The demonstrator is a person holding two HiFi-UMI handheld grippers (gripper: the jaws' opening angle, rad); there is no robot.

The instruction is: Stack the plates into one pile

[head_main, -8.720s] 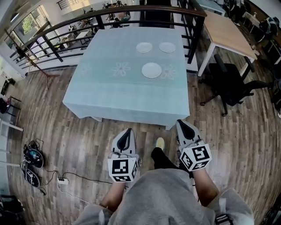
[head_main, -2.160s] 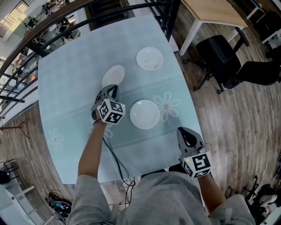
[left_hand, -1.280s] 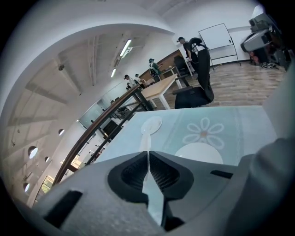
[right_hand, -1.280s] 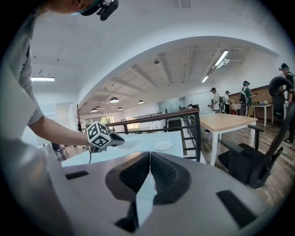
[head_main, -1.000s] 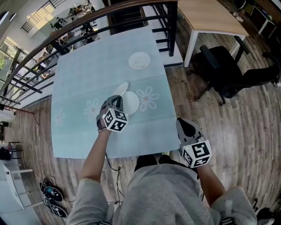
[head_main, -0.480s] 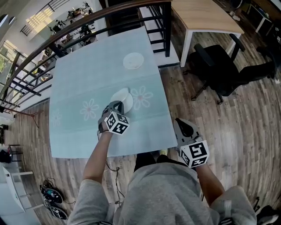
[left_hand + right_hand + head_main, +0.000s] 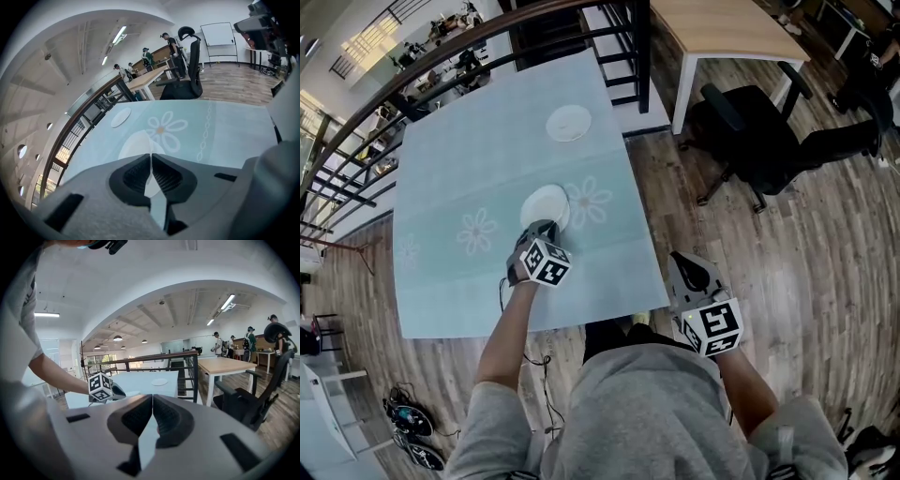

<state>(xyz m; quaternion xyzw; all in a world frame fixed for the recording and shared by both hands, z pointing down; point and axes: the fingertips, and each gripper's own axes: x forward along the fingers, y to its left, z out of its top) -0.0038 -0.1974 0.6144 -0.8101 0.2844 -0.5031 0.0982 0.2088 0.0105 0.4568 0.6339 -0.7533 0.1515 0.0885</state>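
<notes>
Right now the left gripper (image 7: 547, 226) is reaching out over the pale blue, daisy-printed tablecloth (image 7: 459, 131) and pointing steeply down, and its jaws are standing narrow, pinching the near rim of a small round white plate (image 7: 546, 205). That plate is lying straight ahead of the jaws and spreading away from their tips. In the left gripper view (image 7: 151, 155) its white surface (image 7: 138, 144) is showing a crease, as if it were sitting over a second white plate. Whether it is lying flat there or hanging just above cannot be told. A printed white daisy (image 7: 589, 202) is sitting just ahead and to the right of the tips. A third round white plate (image 7: 569, 123) is resting alone well beyond the left gripper, ahead and slightly to its left in its own view (image 7: 121, 117), near the cloth's far edge by the dark metal railing (image 7: 487, 37). The right gripper (image 7: 682, 262) is hanging off the table's near right corner, over the wood-plank floor (image 7: 787, 281). Its jaws are pressing together with nothing between them (image 7: 152, 397). From there the lone plate (image 7: 159, 381) is lying ahead of it, and a black office chair (image 7: 750, 141) is standing ahead to its right.
</notes>
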